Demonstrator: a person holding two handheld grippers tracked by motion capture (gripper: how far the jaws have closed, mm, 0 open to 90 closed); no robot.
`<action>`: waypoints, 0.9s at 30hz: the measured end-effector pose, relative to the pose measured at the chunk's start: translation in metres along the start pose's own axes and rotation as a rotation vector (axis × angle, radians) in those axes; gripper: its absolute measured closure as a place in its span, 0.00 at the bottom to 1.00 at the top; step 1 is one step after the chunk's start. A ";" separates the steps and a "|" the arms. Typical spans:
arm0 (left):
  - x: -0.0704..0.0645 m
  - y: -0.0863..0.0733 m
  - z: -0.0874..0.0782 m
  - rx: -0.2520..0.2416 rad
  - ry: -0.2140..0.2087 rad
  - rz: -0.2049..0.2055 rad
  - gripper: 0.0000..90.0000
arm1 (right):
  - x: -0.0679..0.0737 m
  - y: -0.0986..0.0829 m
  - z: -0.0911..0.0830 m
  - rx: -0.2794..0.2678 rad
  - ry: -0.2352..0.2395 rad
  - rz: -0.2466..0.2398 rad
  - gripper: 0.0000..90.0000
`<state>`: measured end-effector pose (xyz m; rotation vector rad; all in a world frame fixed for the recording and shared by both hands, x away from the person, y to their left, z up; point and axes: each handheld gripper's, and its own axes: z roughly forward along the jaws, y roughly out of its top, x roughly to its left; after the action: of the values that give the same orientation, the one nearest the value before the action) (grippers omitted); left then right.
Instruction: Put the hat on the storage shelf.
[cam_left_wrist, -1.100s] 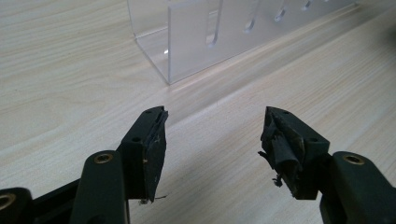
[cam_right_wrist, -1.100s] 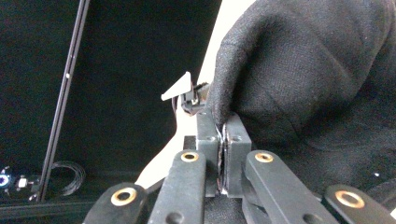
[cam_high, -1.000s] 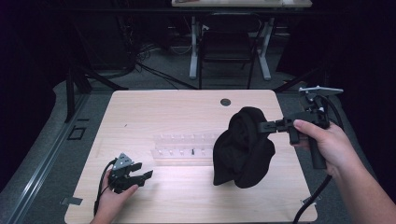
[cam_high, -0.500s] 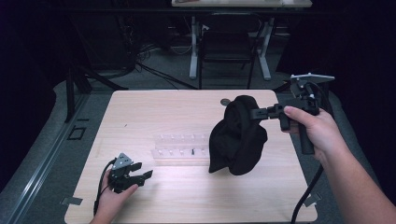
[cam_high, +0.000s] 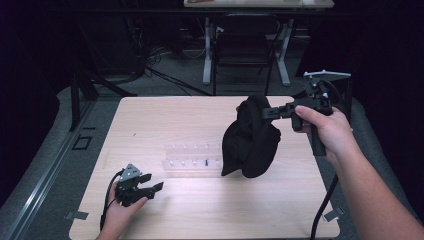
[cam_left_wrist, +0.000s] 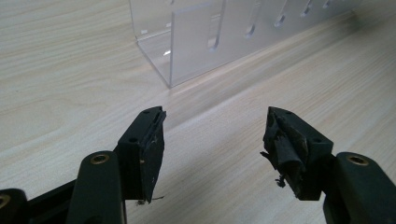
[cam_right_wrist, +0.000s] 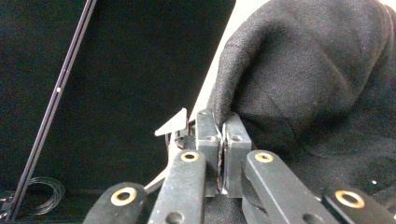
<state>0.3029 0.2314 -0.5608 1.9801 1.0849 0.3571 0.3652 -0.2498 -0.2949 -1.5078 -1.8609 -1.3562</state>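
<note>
Black cloth (cam_high: 250, 137) lifted higher, clear rack (cam_high: 192, 160) uncovered

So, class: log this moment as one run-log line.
right gripper: shut on black cloth, lifted | left gripper: open, idle | clear rack: on table

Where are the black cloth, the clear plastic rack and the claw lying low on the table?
black cloth (cam_high: 250, 142), high view, middle of the hanging bundle.
clear plastic rack (cam_high: 192, 159), high view, its slotted top.
left claw (cam_high: 156, 182), high view, between its open tips.
</note>
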 end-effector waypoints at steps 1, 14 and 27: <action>0.000 0.000 0.000 0.000 0.000 0.000 0.43 | 0.000 0.001 0.001 -0.001 -0.002 -0.002 0.98; 0.000 0.000 0.001 -0.001 0.000 0.000 0.43 | -0.001 0.014 0.028 -0.020 0.013 -0.010 0.98; 0.001 0.001 -0.001 -0.002 -0.003 -0.002 0.43 | 0.000 0.022 0.052 -0.013 0.018 -0.023 0.98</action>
<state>0.3031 0.2321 -0.5600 1.9767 1.0844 0.3541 0.3984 -0.2065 -0.3088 -1.4800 -1.8671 -1.3902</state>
